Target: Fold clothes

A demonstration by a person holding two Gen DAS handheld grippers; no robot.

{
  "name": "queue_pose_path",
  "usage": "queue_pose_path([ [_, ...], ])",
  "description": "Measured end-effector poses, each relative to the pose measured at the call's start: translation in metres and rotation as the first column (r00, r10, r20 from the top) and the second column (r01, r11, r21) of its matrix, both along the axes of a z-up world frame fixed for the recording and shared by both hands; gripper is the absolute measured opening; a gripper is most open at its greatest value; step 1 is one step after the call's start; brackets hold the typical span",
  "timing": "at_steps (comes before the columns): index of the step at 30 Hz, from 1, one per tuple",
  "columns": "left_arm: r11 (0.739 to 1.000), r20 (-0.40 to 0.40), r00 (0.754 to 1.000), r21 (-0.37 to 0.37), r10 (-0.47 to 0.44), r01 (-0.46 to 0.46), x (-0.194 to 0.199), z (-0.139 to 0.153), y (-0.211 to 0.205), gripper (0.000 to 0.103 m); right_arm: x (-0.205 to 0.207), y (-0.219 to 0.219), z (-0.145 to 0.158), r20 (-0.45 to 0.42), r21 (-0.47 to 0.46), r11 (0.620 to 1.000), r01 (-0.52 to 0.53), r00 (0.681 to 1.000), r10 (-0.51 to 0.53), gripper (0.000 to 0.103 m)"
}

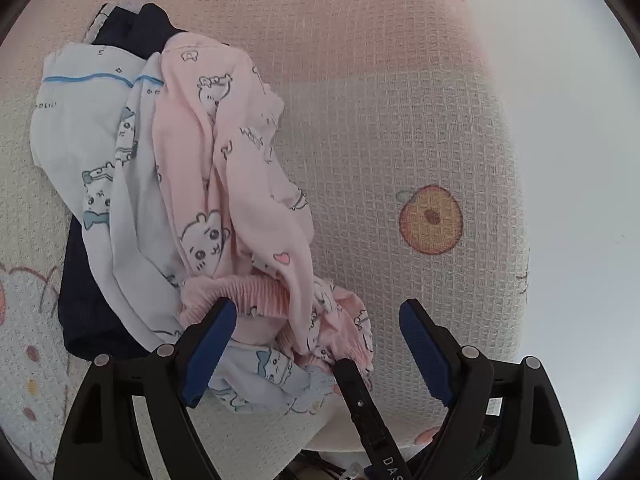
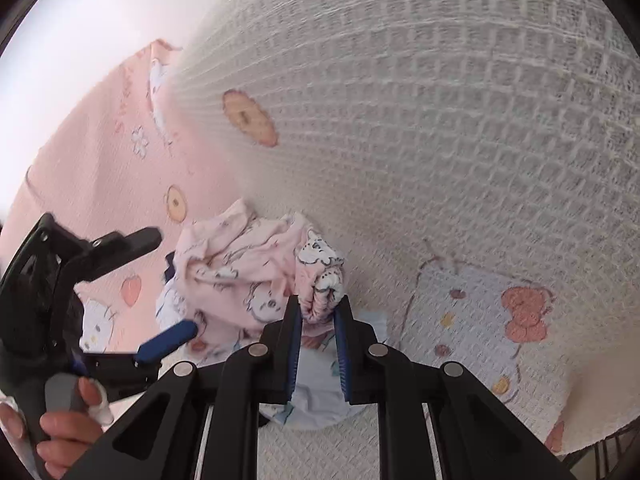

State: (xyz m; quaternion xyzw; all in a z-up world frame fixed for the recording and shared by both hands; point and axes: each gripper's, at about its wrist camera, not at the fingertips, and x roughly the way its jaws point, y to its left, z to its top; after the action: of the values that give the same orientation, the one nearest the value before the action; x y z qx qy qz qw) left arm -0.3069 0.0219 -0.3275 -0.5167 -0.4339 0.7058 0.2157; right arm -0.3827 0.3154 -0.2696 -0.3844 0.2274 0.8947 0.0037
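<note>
Near the blanket's (image 1: 400,120) front edge, your right gripper (image 2: 318,312) pinched the pink pyjama's (image 1: 248,168) bunched hem; your left gripper (image 1: 318,340) gaped empty, so lifting risked dragging the tangled white garment (image 1: 92,128).

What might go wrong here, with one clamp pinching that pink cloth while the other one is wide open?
The right gripper pinches only a small bunched fold of the pink garment, so it may slip out. That garment lies tangled with the white garment and a dark garment; lifting could drag them along. The left gripper is open, holding nothing, so the cloth hangs from one point.
</note>
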Motion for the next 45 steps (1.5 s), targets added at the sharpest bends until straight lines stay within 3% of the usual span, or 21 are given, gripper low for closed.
queue_pose_path([
  [5, 0.99, 0.048, 0.994, 0.106, -0.095, 0.089, -0.002, -0.016, 0.015, 0.083, -0.025, 0.004, 0.008, -0.004, 0.016, 0.999, -0.046, 0.999, 0.046, 0.015],
  [7, 0.979, 0.062, 0.989, 0.165, -0.135, 0.123, -0.002, -0.021, 0.022, 0.083, 0.027, -0.023, 0.014, -0.016, 0.029, 0.996, -0.08, 0.997, 0.08, 0.015],
  [9, 0.974, 0.068, 0.985, 0.173, -0.161, 0.147, 0.0, -0.022, 0.027, 0.083, 0.092, -0.037, 0.026, -0.029, 0.042, 0.992, -0.119, 0.992, 0.12, 0.015],
  [16, 0.979, 0.025, 0.979, 0.047, -0.201, 0.2, -0.003, -0.011, 0.03, 0.083, 0.1, -0.049, 0.019, -0.016, 0.043, 0.979, -0.197, 0.98, 0.198, 0.015],
  [24, 0.964, -0.05, 0.965, -0.084, -0.256, 0.251, -0.006, -0.002, 0.044, 0.082, 0.096, -0.055, 0.02, -0.006, 0.054, 0.962, -0.269, 0.963, 0.27, 0.015],
  [29, 0.957, -0.02, 0.969, -0.157, -0.248, 0.242, -0.011, -0.007, 0.045, 0.039, 0.085, -0.059, 0.017, 0.019, 0.067, 0.96, -0.273, 0.962, 0.272, 0.015],
  [31, 0.96, -0.016, 0.971, -0.152, -0.239, 0.234, -0.016, -0.008, 0.044, 0.038, 0.073, -0.067, 0.007, 0.047, 0.055, 0.962, -0.268, 0.963, 0.265, 0.015],
  [36, 0.968, -0.029, 0.976, -0.141, -0.216, 0.21, -0.015, -0.02, 0.049, 0.038, 0.081, -0.032, 0.008, 0.053, 0.031, 0.992, -0.124, 0.991, 0.122, 0.016],
  [37, 0.966, -0.036, 0.975, -0.15, -0.22, 0.212, -0.015, -0.019, 0.05, 0.038, 0.088, -0.026, 0.007, 0.058, 0.028, 0.996, -0.087, 0.995, 0.086, 0.019],
  [38, 0.964, -0.041, 0.974, -0.16, -0.222, 0.213, -0.016, -0.019, 0.052, 0.038, 0.095, -0.019, 0.005, 0.068, 0.02, 0.998, -0.055, 0.996, 0.053, 0.038],
  [39, 0.963, -0.045, 0.974, -0.168, -0.221, 0.211, -0.016, -0.02, 0.055, 0.038, 0.094, -0.011, 0.003, 0.08, 0.013, 1.0, -0.021, 0.997, 0.02, 0.065],
  [40, 0.963, -0.051, 0.975, -0.178, -0.216, 0.204, -0.014, -0.02, 0.056, 0.032, 0.091, -0.002, 0.002, 0.092, 0.008, 1.0, 0.013, 0.996, -0.014, 0.075],
  [42, 0.962, -0.05, 0.979, -0.2, -0.2, 0.186, -0.01, -0.022, 0.057, 0.021, 0.109, 0.007, -0.006, 0.099, -0.021, 0.998, 0.064, 0.993, -0.062, 0.078],
  [45, 0.967, -0.044, 0.98, -0.176, -0.193, 0.182, -0.011, -0.026, 0.058, 0.02, 0.163, 0.018, -0.024, 0.106, -0.059, 0.991, 0.117, 0.988, -0.111, 0.078],
])
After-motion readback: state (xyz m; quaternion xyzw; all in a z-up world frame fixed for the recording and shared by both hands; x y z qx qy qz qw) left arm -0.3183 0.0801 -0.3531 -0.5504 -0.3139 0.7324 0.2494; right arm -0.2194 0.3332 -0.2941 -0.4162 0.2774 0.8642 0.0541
